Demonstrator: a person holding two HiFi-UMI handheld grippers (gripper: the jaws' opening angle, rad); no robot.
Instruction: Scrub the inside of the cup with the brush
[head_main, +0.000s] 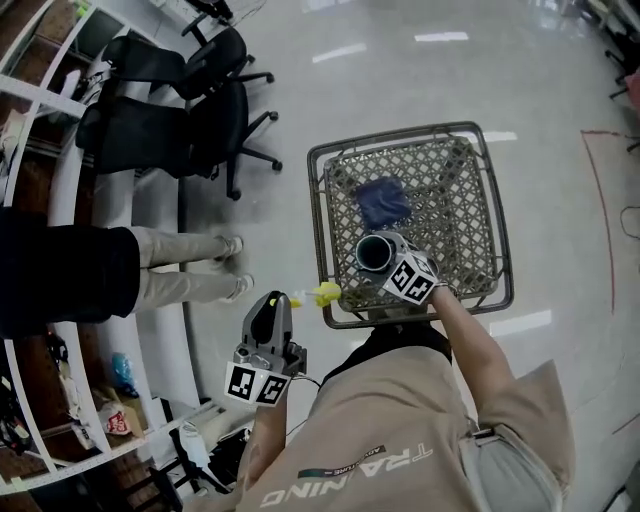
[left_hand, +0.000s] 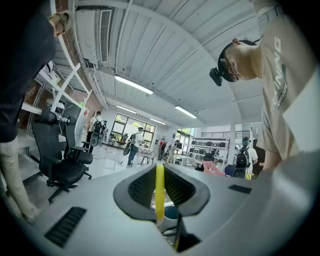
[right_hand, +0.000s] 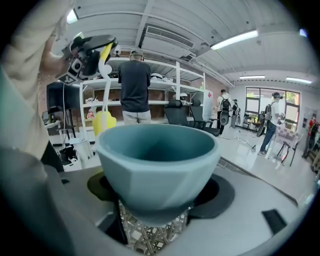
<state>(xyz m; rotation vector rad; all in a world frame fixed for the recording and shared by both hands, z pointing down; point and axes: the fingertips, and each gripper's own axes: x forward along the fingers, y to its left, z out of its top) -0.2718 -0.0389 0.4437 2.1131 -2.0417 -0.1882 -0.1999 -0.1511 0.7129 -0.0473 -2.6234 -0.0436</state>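
The left claw (head_main: 279, 300) is clamped on the yellow brush (head_main: 322, 294), whose head lies at the near rim of the wire bench (head_main: 400, 132). The right claw (head_main: 388, 262) grips the teal cup (head_main: 374, 253), mouth up, over the bench near a blue cloth (head_main: 383, 200).

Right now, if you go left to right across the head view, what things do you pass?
standing person's legs → left gripper → brush → cup → red floor line
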